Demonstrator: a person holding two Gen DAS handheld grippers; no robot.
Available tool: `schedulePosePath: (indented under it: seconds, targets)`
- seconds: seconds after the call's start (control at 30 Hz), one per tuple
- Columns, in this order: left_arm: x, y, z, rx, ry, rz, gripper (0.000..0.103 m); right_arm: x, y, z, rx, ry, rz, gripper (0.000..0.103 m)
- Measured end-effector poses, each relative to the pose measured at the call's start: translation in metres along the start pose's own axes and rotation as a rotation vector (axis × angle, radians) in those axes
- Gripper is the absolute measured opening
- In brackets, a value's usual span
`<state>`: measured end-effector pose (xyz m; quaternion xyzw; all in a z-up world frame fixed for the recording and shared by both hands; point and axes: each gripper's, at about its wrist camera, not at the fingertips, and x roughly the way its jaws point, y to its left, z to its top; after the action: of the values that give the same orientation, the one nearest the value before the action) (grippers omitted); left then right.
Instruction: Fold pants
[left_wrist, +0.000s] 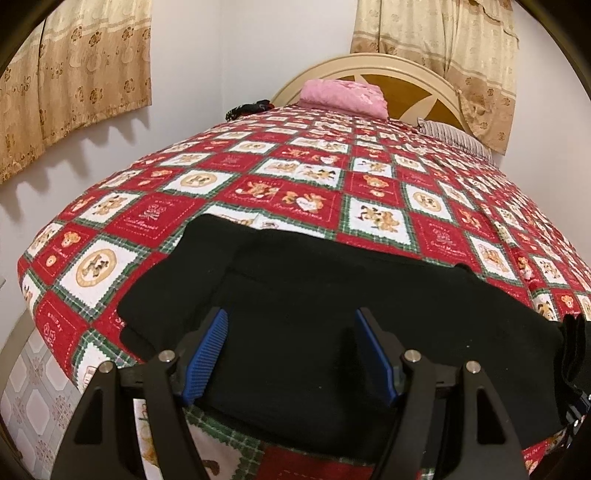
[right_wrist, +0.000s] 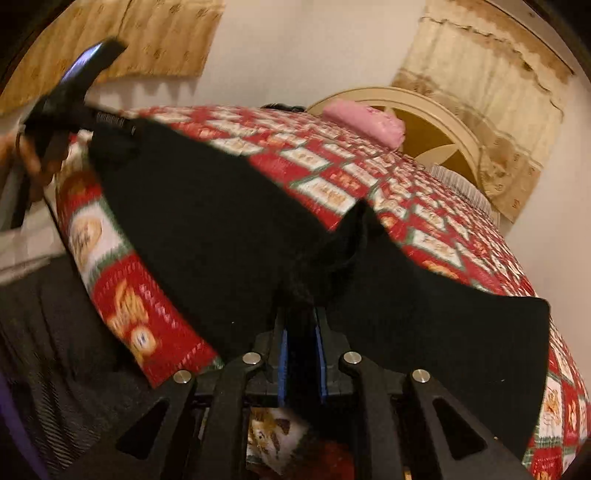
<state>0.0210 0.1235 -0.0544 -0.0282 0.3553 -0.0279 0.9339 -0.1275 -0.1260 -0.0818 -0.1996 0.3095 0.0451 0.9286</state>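
Black pants (left_wrist: 332, 295) lie across the near end of a bed with a red, white and green bear-print cover (left_wrist: 295, 173). My left gripper (left_wrist: 291, 312) hovers over the pants near their left end; its blue pads stand wide apart and grip nothing. My right gripper (right_wrist: 301, 314) is shut on a bunched fold of the pants (right_wrist: 221, 229), and the cloth rises in a ridge from its narrow jaws. The right wrist view is blurred. At its upper left a hand (right_wrist: 33, 162) holds the left gripper, and one of the fingers (right_wrist: 85, 70) shows.
A folded pink cloth (left_wrist: 343, 96) and a striped pillow (left_wrist: 454, 138) lie by the cream headboard (left_wrist: 406, 70). Beige curtains (left_wrist: 74, 85) hang on the walls. Tiled floor (left_wrist: 33, 398) shows beyond the bed's left edge.
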Motion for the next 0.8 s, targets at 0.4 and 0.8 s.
schedulePosePath:
  seconds: [0.4,0.8]
  targets:
    - [-0.016,-0.024,0.007,0.111,-0.059,-0.051,0.073,-0.039,-0.098,0.072,0.169,-0.057,0.395,0.032]
    - [0.014,-0.008,-0.002,0.057,0.033,-0.055,0.074,0.071,-0.1,0.075,0.064,0.242,0.463,0.013]
